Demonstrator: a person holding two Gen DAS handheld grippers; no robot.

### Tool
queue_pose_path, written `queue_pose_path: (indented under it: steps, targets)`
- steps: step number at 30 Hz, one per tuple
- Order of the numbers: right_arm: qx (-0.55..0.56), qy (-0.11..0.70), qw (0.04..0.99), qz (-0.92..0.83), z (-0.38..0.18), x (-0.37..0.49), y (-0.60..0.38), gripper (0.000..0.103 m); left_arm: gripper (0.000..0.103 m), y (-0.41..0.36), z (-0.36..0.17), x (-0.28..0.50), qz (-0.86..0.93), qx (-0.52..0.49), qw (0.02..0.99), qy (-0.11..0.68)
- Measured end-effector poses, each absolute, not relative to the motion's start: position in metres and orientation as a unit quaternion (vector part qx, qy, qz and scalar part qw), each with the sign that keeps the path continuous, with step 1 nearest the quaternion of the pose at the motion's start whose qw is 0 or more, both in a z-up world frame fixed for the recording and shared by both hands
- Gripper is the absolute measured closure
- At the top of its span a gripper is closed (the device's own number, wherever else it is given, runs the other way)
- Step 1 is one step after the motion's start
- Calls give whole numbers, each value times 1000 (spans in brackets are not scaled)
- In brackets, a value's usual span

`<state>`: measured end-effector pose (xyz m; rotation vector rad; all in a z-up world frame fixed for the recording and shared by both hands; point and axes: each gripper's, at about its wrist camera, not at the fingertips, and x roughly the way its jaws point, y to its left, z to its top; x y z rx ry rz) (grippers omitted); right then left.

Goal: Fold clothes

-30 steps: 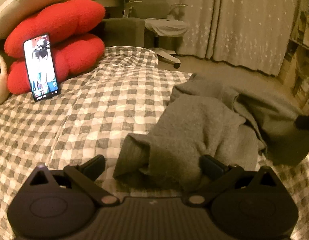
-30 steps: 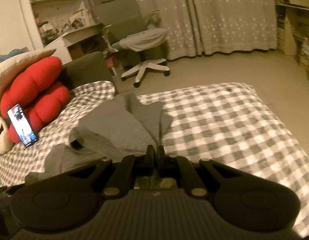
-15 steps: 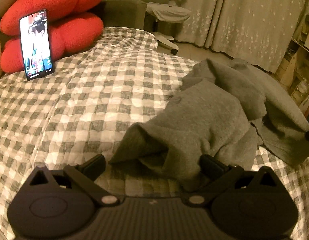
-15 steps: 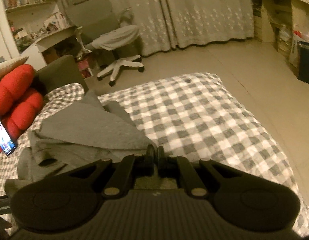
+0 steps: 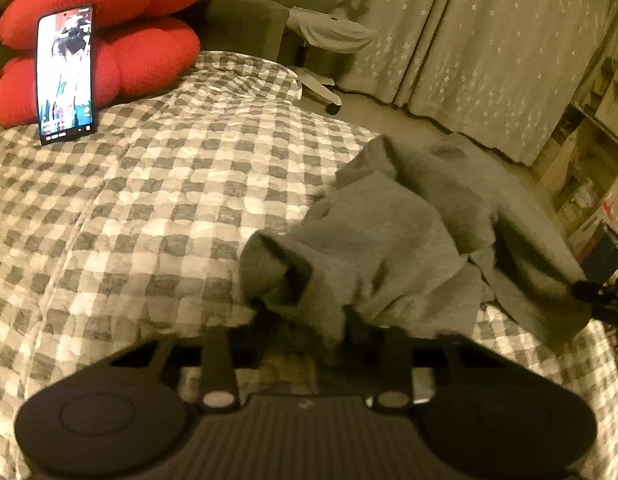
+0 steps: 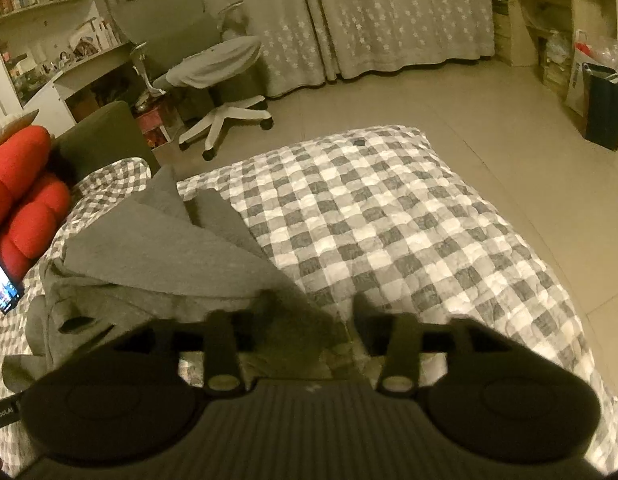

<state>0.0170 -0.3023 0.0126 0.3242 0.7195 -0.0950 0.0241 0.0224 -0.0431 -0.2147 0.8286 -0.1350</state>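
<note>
Left tool (image 5: 305, 320): jaws closing, with a bunched fold of the grey garment (image 5: 389, 248) between the fingers; motion blur hides whether the pads already press on the cloth. Right tool (image 6: 313, 308): jaws opening, standing at a moderate gap, with the near corner of the same garment (image 6: 157, 256) lying between them and no visible pinch on it.

The garment is a plain grey knit, soft and matte, apparently a sweatshirt. It lies on the bed, on the checked quilt (image 5: 149, 208). In the left wrist view it forms a crumpled heap with a rolled, tube-like edge nearest the left tool and loose flaps trailing off to the right. In the right wrist view its upper layers lie flatter, in overlapping angular panels with straight creased edges, and a cuff-like opening shows at the lower left.

The quilt is grey-and-white gingham, puckered by quilting. At the far left a lit smartphone (image 5: 65, 74) leans upright against plump red cushions (image 5: 109, 28) of fuzzy fabric. Beyond the bed stand a dark upholstered block (image 6: 101, 144), an office chair (image 6: 213, 76) on a white star base, and pale curtains (image 6: 389, 12) with small star motifs. Shelving (image 6: 549, 20) lines the right wall above a tiled floor (image 6: 489, 128).
</note>
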Motion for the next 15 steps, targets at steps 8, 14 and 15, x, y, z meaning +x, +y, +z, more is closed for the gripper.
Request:
queue_pose_path:
  steps: [8, 14, 15]
  targets:
    - [157, 342, 926, -29, 17, 14, -298, 51, 94, 27, -28, 14, -103, -142, 915, 363]
    - [152, 331, 931, -7, 23, 10, -290, 48, 95, 25, -7, -5, -208, -147, 919, 301]
    - [151, 331, 931, -6, 23, 10, -290, 48, 95, 24, -4, -8, -230, -150, 916, 293]
